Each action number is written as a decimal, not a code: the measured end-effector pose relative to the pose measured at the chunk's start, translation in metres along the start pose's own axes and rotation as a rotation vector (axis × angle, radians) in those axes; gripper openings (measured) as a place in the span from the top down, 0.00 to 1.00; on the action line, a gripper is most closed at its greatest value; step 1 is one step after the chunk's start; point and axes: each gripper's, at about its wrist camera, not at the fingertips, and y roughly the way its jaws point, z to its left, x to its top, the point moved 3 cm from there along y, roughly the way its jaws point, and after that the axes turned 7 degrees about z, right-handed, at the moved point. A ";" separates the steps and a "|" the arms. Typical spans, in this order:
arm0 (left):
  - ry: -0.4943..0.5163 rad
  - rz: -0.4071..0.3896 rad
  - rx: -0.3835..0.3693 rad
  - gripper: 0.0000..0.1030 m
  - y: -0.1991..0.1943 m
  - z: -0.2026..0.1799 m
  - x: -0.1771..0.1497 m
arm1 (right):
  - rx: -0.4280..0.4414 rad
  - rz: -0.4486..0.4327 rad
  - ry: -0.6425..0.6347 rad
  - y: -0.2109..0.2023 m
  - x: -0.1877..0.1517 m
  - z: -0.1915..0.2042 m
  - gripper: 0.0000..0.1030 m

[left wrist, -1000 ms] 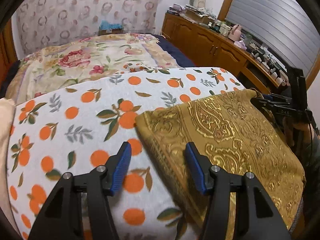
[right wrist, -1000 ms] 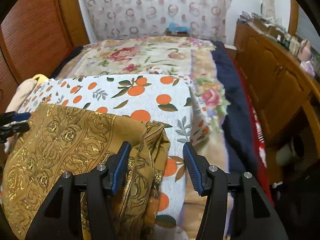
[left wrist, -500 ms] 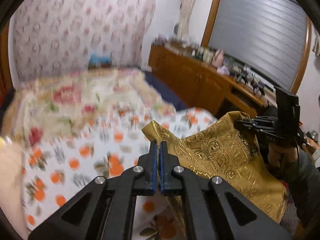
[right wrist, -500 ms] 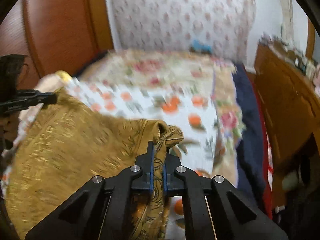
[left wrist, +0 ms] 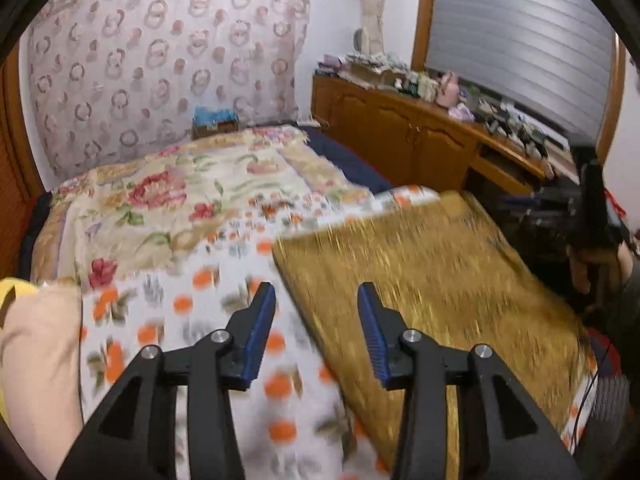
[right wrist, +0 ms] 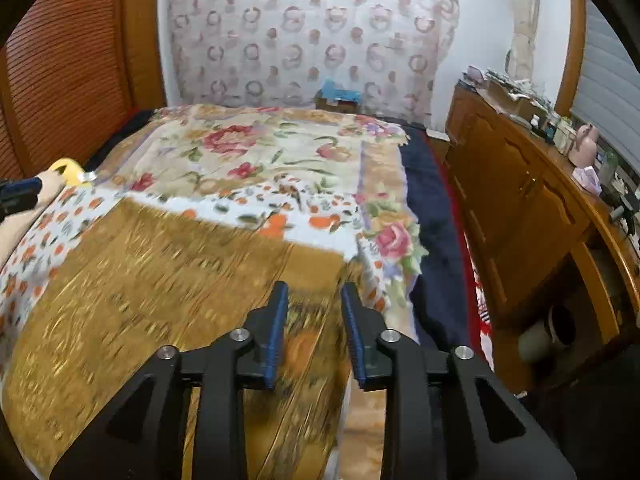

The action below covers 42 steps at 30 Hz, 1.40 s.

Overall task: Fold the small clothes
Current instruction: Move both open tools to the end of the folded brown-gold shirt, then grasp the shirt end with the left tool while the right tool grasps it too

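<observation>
gold cloth (left wrist: 432,280) flat | left gripper (left wrist: 316,320) parted | right gripper (right wrist: 314,320) parted (red floor right-view only)

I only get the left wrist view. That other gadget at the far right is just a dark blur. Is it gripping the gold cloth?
Observer: No. In the right wrist view the right gripper has its fingers apart. The gold cloth lies below them, unpinched.
Operator: What does the cloth's right side look like?
Observer: It is blurred, but a straight crease seems to run along it, like a folded-over layer.
Operator: Anything past the bed on that side?
Observer: A pale mug-like pot lies on its side low by the wooden cabinet.
</observation>
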 end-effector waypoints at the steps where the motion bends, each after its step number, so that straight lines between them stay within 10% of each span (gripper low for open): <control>1: 0.004 0.012 -0.003 0.58 -0.002 -0.003 -0.010 | 0.007 -0.003 -0.010 -0.008 -0.008 0.004 0.63; 19: 0.000 0.106 -0.094 0.58 -0.047 -0.065 -0.132 | 0.008 0.042 0.056 -0.075 -0.159 0.048 0.45; 42: -0.002 0.141 -0.179 0.66 -0.048 -0.088 -0.173 | 0.073 0.061 0.098 -0.086 -0.201 0.068 0.51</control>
